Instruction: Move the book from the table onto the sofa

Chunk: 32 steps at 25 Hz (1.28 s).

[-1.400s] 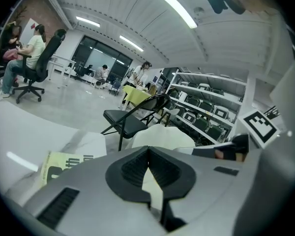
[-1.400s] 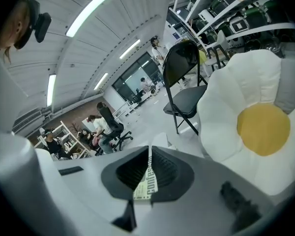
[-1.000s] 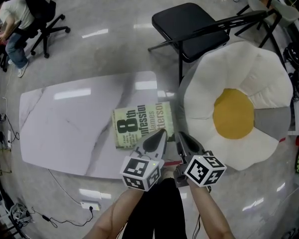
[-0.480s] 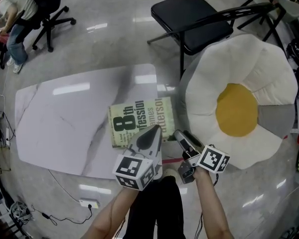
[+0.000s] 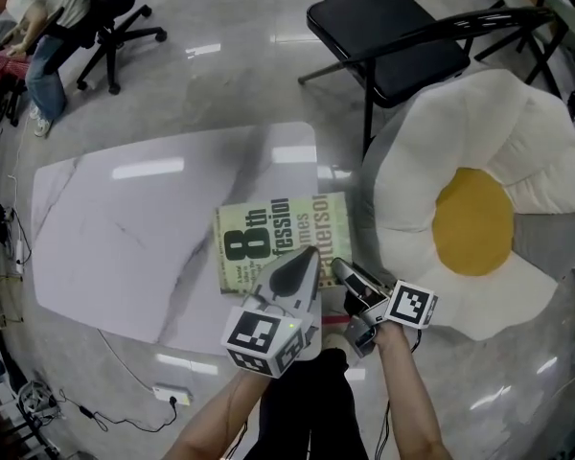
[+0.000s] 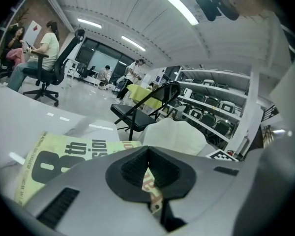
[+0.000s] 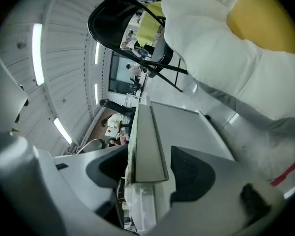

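The book (image 5: 278, 238), pale green with a big "8th" on its cover, lies flat at the near right corner of the white marble table (image 5: 125, 228). My left gripper (image 5: 305, 257) is shut, its tips just over the book's near edge; the left gripper view shows the cover (image 6: 64, 156) beyond the left gripper (image 6: 147, 150). My right gripper (image 5: 339, 269) is rolled on its side at the table's corner. In the right gripper view the right gripper (image 7: 150, 156) is open, straddling the table's edge (image 7: 147, 132) and the book's thin edge (image 7: 131, 146). The egg-shaped sofa (image 5: 470, 223) sits to the right.
A black folding chair (image 5: 393, 36) stands behind the sofa and the table's far right corner. A person sits on an office chair (image 5: 48, 17) at the far left. A cable and power strip (image 5: 168, 391) lie on the floor near the table's front edge.
The right gripper has dropped to the table's edge, rolled onto its side and gone from shut to open. The left gripper has sunk a little toward the book.
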Motion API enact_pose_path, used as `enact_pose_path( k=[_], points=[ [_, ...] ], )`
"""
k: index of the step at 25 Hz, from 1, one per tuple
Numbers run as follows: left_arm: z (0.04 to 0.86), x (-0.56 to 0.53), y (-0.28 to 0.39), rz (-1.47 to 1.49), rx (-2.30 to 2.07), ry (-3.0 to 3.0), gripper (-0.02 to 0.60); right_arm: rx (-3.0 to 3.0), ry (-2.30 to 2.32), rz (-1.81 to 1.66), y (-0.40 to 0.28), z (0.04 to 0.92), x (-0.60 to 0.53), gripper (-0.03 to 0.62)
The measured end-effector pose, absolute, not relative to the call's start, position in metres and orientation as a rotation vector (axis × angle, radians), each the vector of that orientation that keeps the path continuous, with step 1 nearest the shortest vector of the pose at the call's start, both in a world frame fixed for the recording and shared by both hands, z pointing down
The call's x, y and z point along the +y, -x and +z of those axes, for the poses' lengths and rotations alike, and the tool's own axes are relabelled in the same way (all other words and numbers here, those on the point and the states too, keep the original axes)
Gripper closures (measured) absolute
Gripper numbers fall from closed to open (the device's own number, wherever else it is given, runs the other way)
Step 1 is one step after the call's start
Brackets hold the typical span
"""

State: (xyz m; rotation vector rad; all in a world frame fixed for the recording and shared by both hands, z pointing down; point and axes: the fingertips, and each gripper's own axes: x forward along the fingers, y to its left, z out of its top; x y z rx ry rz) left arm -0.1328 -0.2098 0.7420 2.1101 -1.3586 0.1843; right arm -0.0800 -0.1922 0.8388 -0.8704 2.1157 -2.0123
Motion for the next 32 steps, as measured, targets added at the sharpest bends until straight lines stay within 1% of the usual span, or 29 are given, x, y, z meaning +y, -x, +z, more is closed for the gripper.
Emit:
enact_pose_path(
  k=[6,7,8,9,21,32],
  points=[
    [0.747,-0.208,0.136,0.17,-1.368,-2.098,0.571,2.051,0.75,-2.013,0.094,0.836,-0.197,0.321],
    [0.746,-0.207,0.137,0.169,-1.369,-2.096,0.571,2.029,0.737,-2.005,0.095,0.834,-0.197,0.33],
    [0.745,-0.206,0.137,0.169,-1.37,-2.097,0.571,2.003,0.731,-2.0,0.095,0.832,-0.198,0.401],
    [0.744,-0.205,0.136,0.169,-1.37,-2.099,0.571,1.981,0.727,-1.995,0.095,0.83,-0.198,0.413],
    [0.734,-0.204,0.127,0.177,-1.358,-2.12,0.571,1.94,0.762,-1.966,0.091,0.824,-0.196,0.421],
    [0.681,-0.192,0.133,0.184,-1.36,-2.145,0.571,1.868,0.82,-1.944,0.081,0.778,-0.187,0.422]
  ],
)
